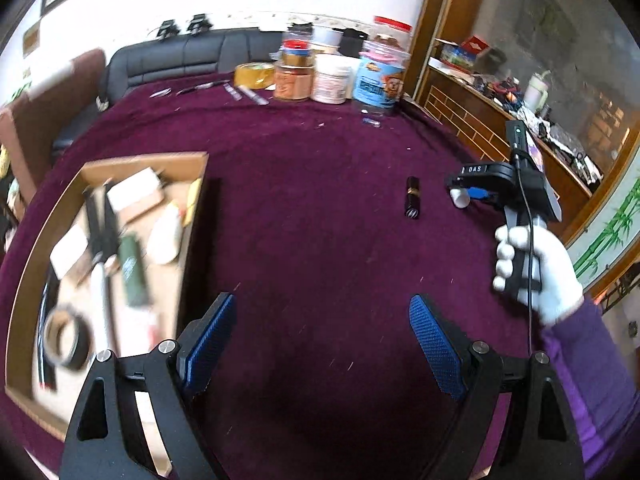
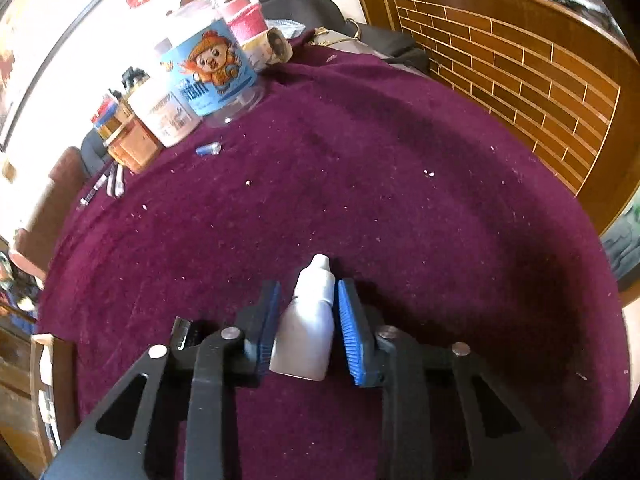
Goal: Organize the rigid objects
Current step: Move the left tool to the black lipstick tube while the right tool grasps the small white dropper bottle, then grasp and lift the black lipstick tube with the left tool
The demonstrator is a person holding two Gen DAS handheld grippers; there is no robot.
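The white bottle (image 2: pixel 310 332) sits between the blue pads (image 2: pixel 354 334) of the right gripper (image 2: pixel 308 328), cap pointing forward. The pads look pressed against its sides, so I judge it grasped; whether it is lifted clear of the purple cloth (image 2: pixel 360 180) or resting on it, I cannot tell. From the left wrist view the same bottle (image 1: pixel 460 199) shows as a white tip poking out of the right gripper (image 1: pixel 468 196), which a white-gloved hand (image 1: pixel 536 272) holds toward the table's right edge.

Just beside it, toward the table's middle, a small black tube (image 1: pixel 412 197) lies alone on the cloth, untouched.

The left gripper (image 1: pixel 320 340) hangs over the near middle of the table with its jaws spread wide and nothing between them.

At the table's left edge stands a cardboard box (image 1: pixel 192 216) already holding several things: a tape roll (image 1: pixel 66 338), a dark green stick-like item (image 1: pixel 132 272), some pale flat pieces, though blur hides what they are.

Along the far edge jars (image 1: pixel 376 80) and a yellow tape roll (image 1: pixel 254 75) stand in a cluster, with pens (image 1: pixel 248 94) and a small blue item (image 2: pixel 209 148) near them.

By my reading the sorting is well along: much is boxed, the bottle is in hand and needs carrying across to the box, and the black tube at least remains.
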